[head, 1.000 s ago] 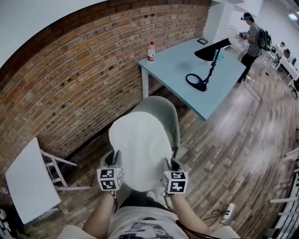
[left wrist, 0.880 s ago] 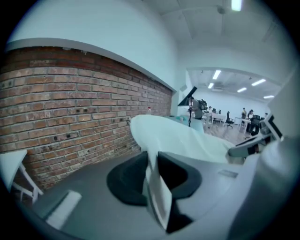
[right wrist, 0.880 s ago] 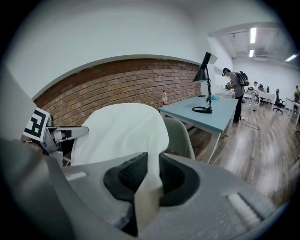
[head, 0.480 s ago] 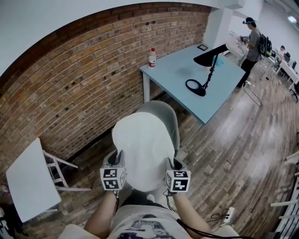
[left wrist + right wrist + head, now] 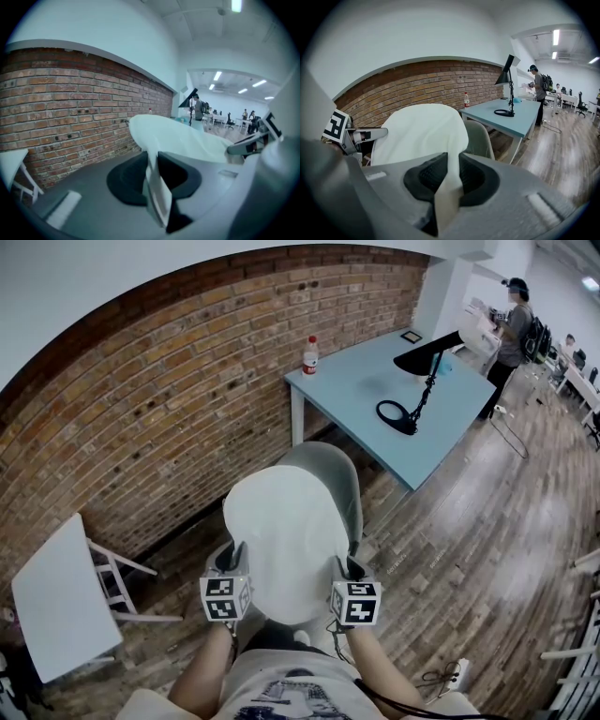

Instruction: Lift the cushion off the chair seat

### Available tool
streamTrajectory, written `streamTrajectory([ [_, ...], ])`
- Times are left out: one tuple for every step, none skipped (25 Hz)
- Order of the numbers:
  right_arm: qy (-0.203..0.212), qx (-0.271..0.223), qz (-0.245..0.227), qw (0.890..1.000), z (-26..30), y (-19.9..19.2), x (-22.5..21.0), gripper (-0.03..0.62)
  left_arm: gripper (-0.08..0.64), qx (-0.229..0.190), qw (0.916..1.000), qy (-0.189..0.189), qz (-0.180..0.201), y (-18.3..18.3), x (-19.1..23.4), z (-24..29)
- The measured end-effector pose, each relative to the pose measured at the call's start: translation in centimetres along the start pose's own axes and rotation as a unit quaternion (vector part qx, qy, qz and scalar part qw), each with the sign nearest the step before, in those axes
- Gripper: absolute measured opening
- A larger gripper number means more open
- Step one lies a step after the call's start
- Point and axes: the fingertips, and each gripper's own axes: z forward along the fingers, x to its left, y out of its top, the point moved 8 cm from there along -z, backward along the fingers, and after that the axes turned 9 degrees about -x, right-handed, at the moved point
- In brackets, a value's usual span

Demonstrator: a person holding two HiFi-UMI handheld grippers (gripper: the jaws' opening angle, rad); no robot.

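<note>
Head view looks down on the pale white, flat oval fabric cushion (image 5: pixel 281 540), which I hold in front of me above the grey plastic shell chair (image 5: pixel 333 465). It covers the seat completely, so only the curved backrest rim shows, and I cannot tell whether its underside touches the seat. Its long axis runs straight away from me toward the red brick wall (image 5: pixel 141 399), rounded far end leading. My left gripper (image 5: pixel 232 557) pinches the near left edge and my right gripper (image 5: pixel 341 565) the near right edge. Each gripper view shows a fold of fabric squeezed between the black pads. Beyond the chair stands a light blue table (image 5: pixel 361 390) carrying a black desk lamp (image 5: pixel 412 381).
</note>
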Motion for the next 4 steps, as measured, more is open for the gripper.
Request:
streamTrajectory([
  [0.000,0.001,0.000,1.000,0.06,-0.02,0.03,0.067,0.061,0.001,1.0000,0.000,0.000,-0.02,0.04,0.08],
  [-0.001,0.002,0.000,1.000,0.13,-0.02,0.07,0.067,0.061,0.001,1.0000,-0.001,0.000,-0.01,0.10,0.17],
  [-0.001,0.002,0.000,1.000,0.20,-0.01,0.13,0.067,0.061,0.001,1.0000,-0.001,0.000,0.02,0.17,0.25],
  [-0.002,0.003,0.000,1.000,0.27,0.01,0.18,0.067,0.061,0.000,1.0000,-0.002,0.001,0.06,0.24,0.34],
])
